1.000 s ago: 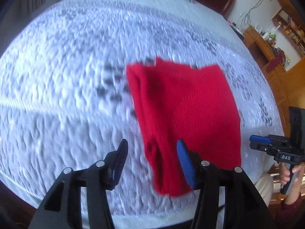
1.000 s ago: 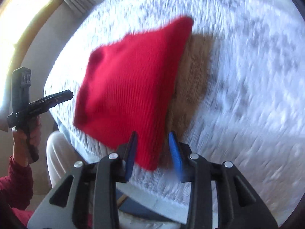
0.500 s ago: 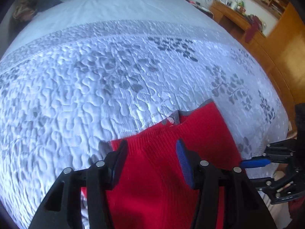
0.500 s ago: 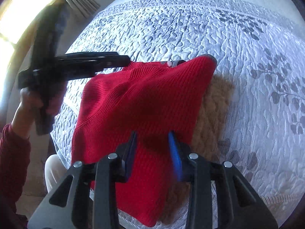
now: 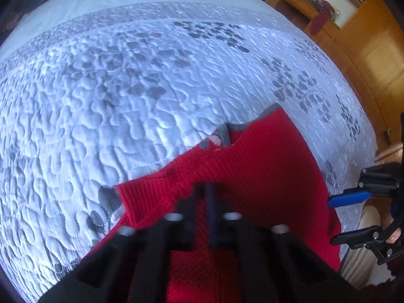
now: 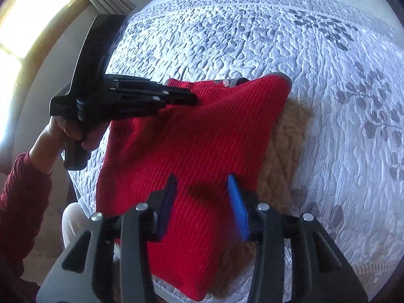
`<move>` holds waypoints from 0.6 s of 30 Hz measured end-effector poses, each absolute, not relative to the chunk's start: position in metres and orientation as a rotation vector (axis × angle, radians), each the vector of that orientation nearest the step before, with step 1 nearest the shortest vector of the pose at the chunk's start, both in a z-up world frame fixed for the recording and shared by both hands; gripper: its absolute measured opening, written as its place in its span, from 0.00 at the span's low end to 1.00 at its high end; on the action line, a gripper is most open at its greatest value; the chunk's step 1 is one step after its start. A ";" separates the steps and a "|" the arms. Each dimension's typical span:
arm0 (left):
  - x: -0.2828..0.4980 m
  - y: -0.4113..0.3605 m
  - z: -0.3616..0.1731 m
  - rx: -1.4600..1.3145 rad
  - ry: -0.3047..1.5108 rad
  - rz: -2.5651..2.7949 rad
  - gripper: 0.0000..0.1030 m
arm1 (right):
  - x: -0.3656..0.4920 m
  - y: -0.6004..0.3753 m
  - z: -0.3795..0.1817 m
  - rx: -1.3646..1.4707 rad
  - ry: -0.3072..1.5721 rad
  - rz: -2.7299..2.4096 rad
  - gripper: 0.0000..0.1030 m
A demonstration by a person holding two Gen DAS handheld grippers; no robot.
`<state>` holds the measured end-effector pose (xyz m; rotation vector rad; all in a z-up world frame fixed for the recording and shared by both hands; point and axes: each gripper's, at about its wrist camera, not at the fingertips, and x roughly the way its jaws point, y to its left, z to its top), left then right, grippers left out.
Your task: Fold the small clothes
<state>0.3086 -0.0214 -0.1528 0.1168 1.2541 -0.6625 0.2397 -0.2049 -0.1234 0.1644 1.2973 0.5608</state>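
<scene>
A red knitted sweater [image 5: 265, 166] [image 6: 202, 131] with a grey collar [image 5: 227, 131] lies flat on the quilted bedspread [image 5: 126, 88] near the bed's edge. It partly covers a brown knitted garment [image 6: 285, 146]. My left gripper [image 5: 208, 192] [image 6: 193, 98] is shut on the sweater's upper edge beside the collar, and the fabric puckers toward its tips. Over the sweater's lower part, my right gripper [image 6: 201, 179] [image 5: 330, 222] has its jaws opening. The red knit lies under the gap, and the pads do not press it.
The bed's edge runs just below the sweater, with a person's light trouser leg [image 6: 73, 222] beyond it. A red-sleeved arm [image 6: 22, 197] holds the left gripper. Wooden cabinets [image 5: 366, 50] stand to the right of the bed, a bright window [image 6: 30, 20] to its left.
The left gripper came in over the sweater's collar edge and its jaws went from wide apart to shut on the fabric. The sweater settled flat on the bed. The right jaws widened slightly.
</scene>
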 end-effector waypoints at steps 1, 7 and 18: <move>0.308 -0.017 -0.149 0.100 1.226 -0.645 0.00 | 0.239 -0.206 -0.123 0.170 1.299 0.557 0.41; 0.307 0.020 -0.127 0.009 1.111 -0.522 0.00 | 0.238 -0.210 -0.120 0.180 1.297 0.539 0.41; 0.312 -0.029 -0.135 0.103 1.195 -0.757 0.50 | 0.241 -0.209 -0.122 0.199 1.305 0.542 0.46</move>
